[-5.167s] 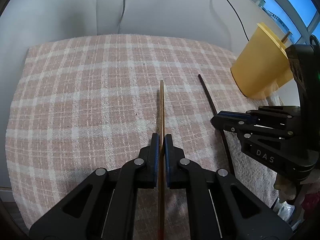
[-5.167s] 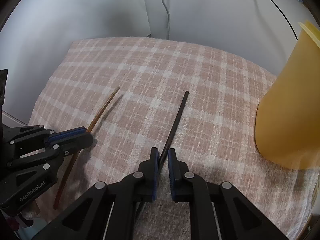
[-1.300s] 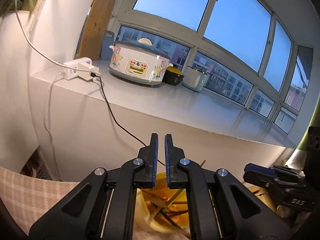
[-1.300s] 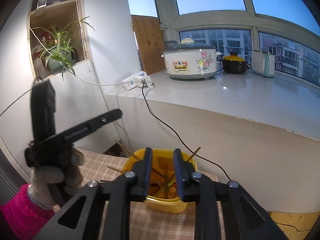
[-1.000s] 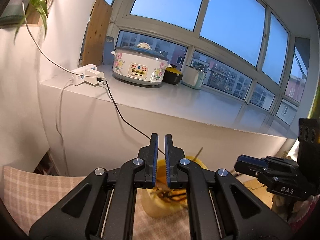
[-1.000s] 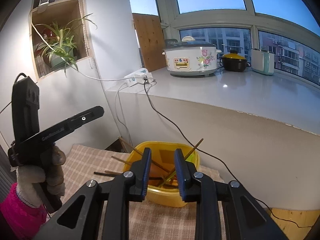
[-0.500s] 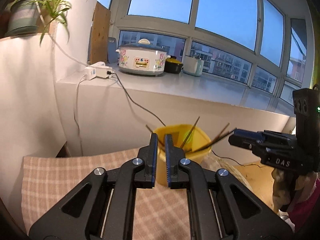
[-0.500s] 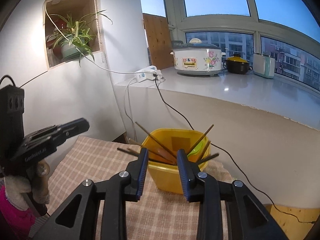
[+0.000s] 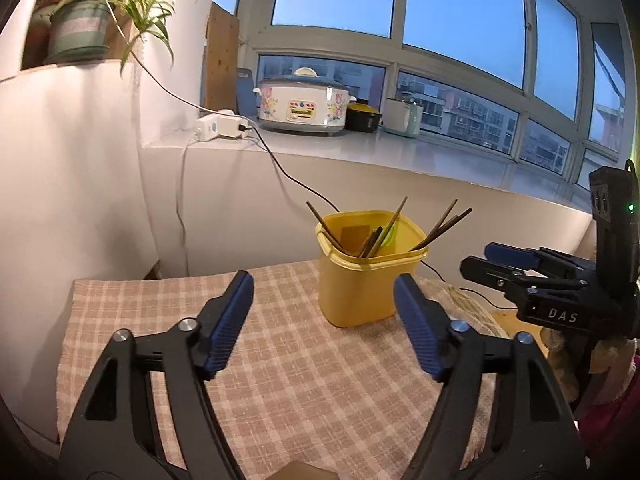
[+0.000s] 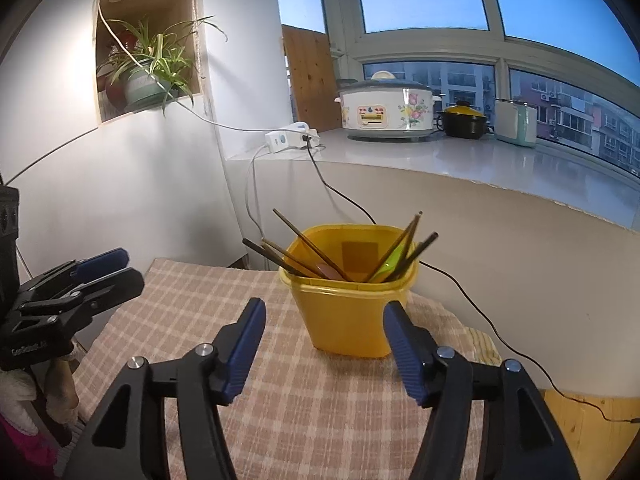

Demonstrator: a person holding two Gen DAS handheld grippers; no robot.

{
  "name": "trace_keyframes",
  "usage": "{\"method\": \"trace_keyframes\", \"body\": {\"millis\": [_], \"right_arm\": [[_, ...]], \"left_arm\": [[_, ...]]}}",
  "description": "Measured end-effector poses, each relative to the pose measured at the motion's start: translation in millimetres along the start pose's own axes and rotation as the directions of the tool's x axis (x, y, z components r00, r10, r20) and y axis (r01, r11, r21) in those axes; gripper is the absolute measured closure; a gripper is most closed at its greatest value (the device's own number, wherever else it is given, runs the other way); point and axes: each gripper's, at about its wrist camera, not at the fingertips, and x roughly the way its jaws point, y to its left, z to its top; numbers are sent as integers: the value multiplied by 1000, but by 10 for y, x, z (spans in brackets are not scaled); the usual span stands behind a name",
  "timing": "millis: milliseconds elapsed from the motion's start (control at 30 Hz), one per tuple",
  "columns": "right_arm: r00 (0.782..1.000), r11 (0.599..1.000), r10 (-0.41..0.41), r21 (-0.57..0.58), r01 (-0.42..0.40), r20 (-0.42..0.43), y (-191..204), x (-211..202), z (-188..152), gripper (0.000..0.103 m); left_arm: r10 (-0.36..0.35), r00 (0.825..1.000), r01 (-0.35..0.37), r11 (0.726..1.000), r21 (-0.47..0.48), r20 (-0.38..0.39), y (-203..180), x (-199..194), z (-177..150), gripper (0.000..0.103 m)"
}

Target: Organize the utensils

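At the far left a white wall [image 9: 80, 184] rises close behind the table's left edge, and the checked pink-and-cream cloth [image 9: 300, 380], a soft woven fabric, stops just short of it. The left gripper [image 9: 323, 304] hangs over the middle of this cloth with its ribbed blue pads [image 9: 232, 324] spread wide and nothing between them; bare cloth lies under it and ahead of it. Further right, near the cloth's back edge, stands the yellow plastic tub [image 9: 366, 272], squarish with rounded corners and a smooth lipped rim. The chopsticks [image 9: 384, 228], thin dark and brown sticks, lean out of it in several directions, with something lime green among them, perhaps a spoon. The right gripper [image 10: 324, 332] faces the tub from the front, pads [image 10: 404, 352] held well apart and empty, the tub's base showing between them. Right of the tub the cloth ends at a rounded wooden edge [image 10: 484, 344], and a black cable [image 10: 472, 300] trails down past it.
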Motion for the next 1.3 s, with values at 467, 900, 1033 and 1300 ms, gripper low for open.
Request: {"method": "trace_keyframes", "body": {"millis": [467, 900, 1033, 1300], "right_arm": [[997, 998, -56, -3, 57, 44, 55, -241, -44, 0], [999, 999, -49, 22, 49, 20, -14, -167, -79, 0], [1000, 1000, -25, 14, 25, 16, -3, -152, -87, 0], [999, 999, 32, 19, -32, 8, 81, -166, -116, 0]], "left_arm": [[151, 988, -150, 987, -61, 15, 7, -149, -94, 0], [178, 984, -178, 982, -56, 3, -1, -122, -126, 0], [159, 987, -159, 985, -74, -3, 35, -130, -143, 0], [115, 993, -116, 988, -106, -13, 102, -177, -166, 0]]}}
